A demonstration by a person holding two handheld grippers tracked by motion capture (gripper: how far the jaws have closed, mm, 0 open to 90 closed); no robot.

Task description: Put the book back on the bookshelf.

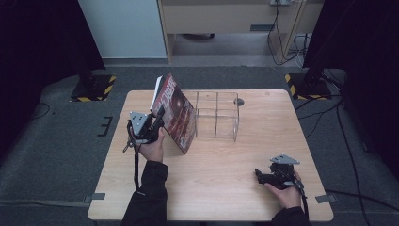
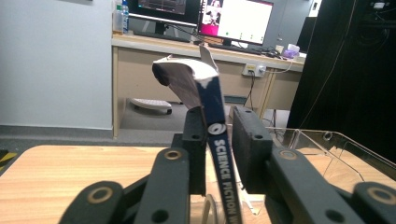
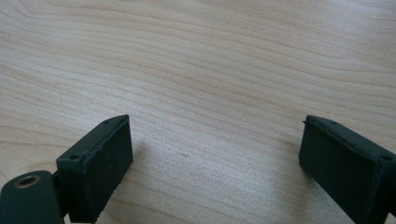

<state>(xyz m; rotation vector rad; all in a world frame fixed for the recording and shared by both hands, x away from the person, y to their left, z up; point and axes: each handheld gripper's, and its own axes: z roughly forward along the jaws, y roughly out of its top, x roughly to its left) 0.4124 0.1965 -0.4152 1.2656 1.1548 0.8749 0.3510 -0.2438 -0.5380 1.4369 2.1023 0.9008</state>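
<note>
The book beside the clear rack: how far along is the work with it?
Done: the book stands tilted on the table, at the clear rack's left end. In hand: its spine sits between the left claw's jaws, with a gap on one side, so the grip looks loose. Left: probably drawing the claw away; whether the book is in a slot I cannot tell. The right claw is open.
</note>
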